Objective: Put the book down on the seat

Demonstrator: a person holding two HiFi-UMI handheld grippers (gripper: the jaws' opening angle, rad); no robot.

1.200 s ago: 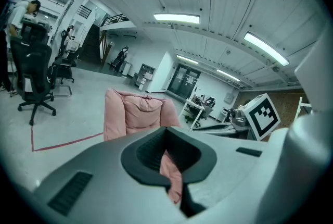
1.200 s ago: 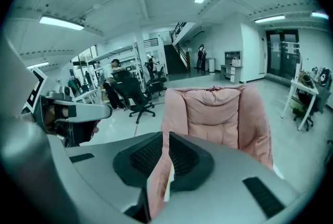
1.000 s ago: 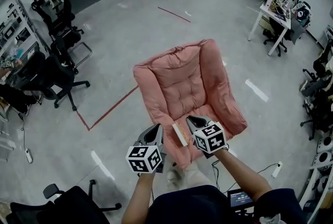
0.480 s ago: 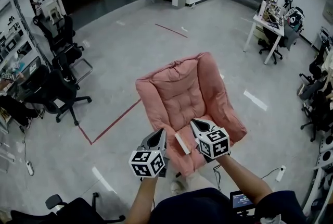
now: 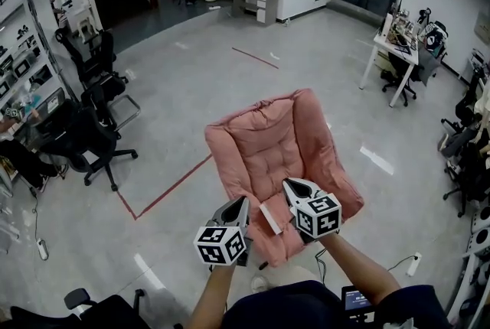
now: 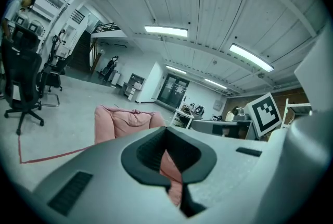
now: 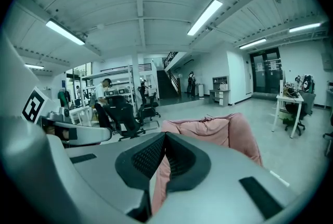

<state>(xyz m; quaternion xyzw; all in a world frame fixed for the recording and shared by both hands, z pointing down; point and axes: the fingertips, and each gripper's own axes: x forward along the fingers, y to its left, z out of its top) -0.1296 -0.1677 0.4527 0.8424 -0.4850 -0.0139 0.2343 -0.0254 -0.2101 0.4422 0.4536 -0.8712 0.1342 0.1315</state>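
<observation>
Book [image 5: 269, 216] between left gripper [image 5: 240, 203] and right gripper [image 5: 292, 185], at front left of seat [image 5: 280, 245]. Resting on it or just above: cannot tell. Both pairs of jaws pressed together, pinching nothing; only pink cushion visible through the slits. Probably set down, or close to it. Risks: soft, sloping cushion so near the edge, hence a possible slide to the floor [image 5: 176, 113]. Also a knock from either gripper on withdrawal, enough to tip it off.

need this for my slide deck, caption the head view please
Left gripper and right gripper flank a book at the front of a pink armchair in an open office.
</observation>
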